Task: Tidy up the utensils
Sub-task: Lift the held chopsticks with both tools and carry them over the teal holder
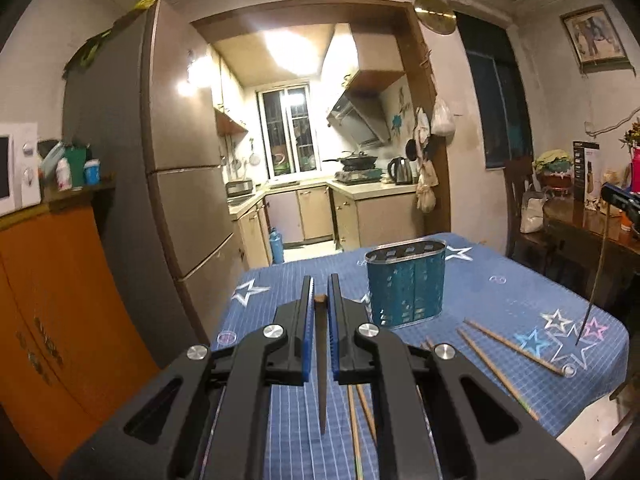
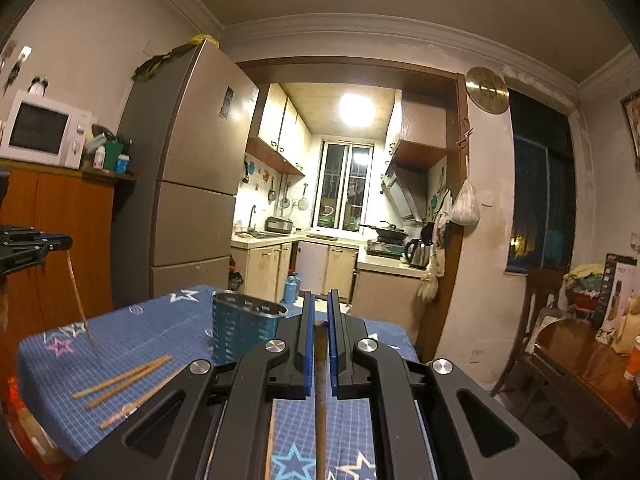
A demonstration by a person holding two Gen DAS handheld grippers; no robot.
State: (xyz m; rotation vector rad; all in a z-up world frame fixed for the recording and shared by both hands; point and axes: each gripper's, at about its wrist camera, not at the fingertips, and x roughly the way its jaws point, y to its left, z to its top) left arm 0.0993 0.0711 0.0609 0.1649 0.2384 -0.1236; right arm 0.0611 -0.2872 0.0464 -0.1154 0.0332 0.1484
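Standing in the middle of the blue star-patterned bench: a teal perforated holder, slots facing up, likely so utensils can drop in from above.

Lying loose on the cloth near the holder's base and toward the near edge: several wooden chopsticks, scattered flat and apparently awaiting pickup.

Hovering above the bench, left gripper narrowed around one dark-tipped chopstick, pinching near the blunt end, tip dangling down, probably for tip-first insertion.

Doing likewise on the other side: right gripper clamping another chopstick near its top, hanging roughly vertical.

Both sticks sitting clear of the holder, not yet over its slots; judging both insertions pending.
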